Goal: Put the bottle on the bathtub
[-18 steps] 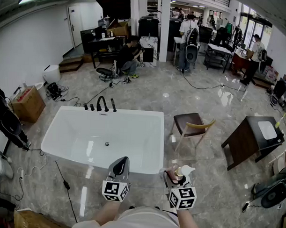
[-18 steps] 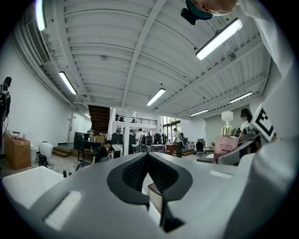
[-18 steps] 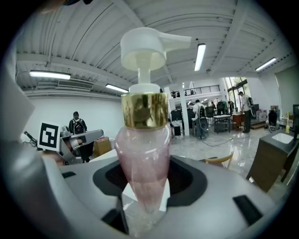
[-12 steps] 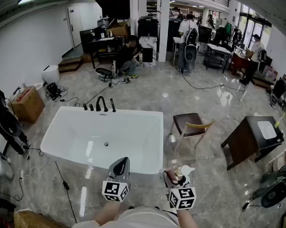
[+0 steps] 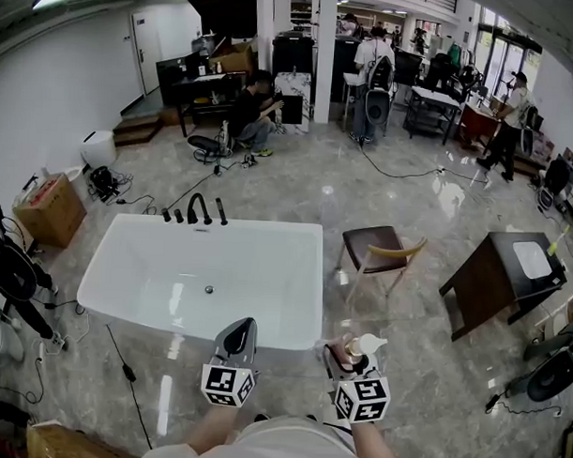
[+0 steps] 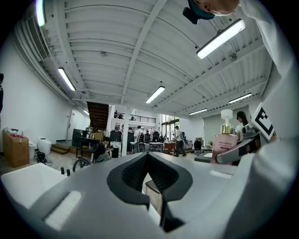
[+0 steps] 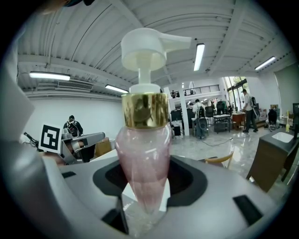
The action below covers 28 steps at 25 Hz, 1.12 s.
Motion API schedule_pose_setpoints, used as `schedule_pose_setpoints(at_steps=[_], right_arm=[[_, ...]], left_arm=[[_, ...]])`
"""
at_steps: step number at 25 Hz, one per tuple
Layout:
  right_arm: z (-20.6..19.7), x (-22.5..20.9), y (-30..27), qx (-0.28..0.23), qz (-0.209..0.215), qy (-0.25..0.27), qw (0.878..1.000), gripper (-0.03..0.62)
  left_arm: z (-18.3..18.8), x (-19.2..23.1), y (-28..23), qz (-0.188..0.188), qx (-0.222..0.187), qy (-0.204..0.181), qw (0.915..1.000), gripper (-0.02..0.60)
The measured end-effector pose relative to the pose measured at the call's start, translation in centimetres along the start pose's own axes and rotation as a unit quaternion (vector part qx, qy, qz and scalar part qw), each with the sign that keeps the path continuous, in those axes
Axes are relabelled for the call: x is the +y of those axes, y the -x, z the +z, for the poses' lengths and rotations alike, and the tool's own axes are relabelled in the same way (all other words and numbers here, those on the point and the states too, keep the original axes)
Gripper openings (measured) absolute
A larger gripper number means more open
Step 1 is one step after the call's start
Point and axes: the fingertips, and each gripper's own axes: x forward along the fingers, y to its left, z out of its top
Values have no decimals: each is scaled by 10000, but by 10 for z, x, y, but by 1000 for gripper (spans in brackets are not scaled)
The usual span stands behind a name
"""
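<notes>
A pink pump bottle [image 7: 142, 158] with a gold collar and white pump head stands upright in my right gripper [image 7: 142, 186], whose jaws are shut on its body. In the head view the bottle [image 5: 360, 348] sits just off the near right corner of the white bathtub [image 5: 134, 307]. My left gripper [image 5: 236, 339] is shut with nothing in it, held over the tub's near rim. In the left gripper view the shut jaws point up and outward, and the bottle [image 6: 224, 140] shows at the right.
Black taps [image 5: 201, 211] stand on the tub's far rim. A brown chair [image 5: 380, 250] is right of the tub, a dark cabinet [image 5: 510, 278] further right. A cardboard box [image 5: 48, 210] and cables lie at the left. Several people stand at the back.
The view has shifted slightly forward; the tub sits a little lower left in the picture. Both grippers and the bottle keep the same hold and pose.
</notes>
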Motion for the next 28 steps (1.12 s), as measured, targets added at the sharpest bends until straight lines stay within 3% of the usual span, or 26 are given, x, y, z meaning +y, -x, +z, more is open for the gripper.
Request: schedule_pose_setpoints(at_steps=[19,23,28], right_arm=[[-12,-63,-10,190,40,28,9998,217],[-10,-73,-35,209,-15,-4,9998,216],[3,-69,-93,224,-171,-18,9996,216]], left_arm=[[-12,-39,-58,-85,15,108,9999,8],[-15,-24,-81,-144,24,61,9999,8],[-21,29,-120,-277,72,103,9995,8]])
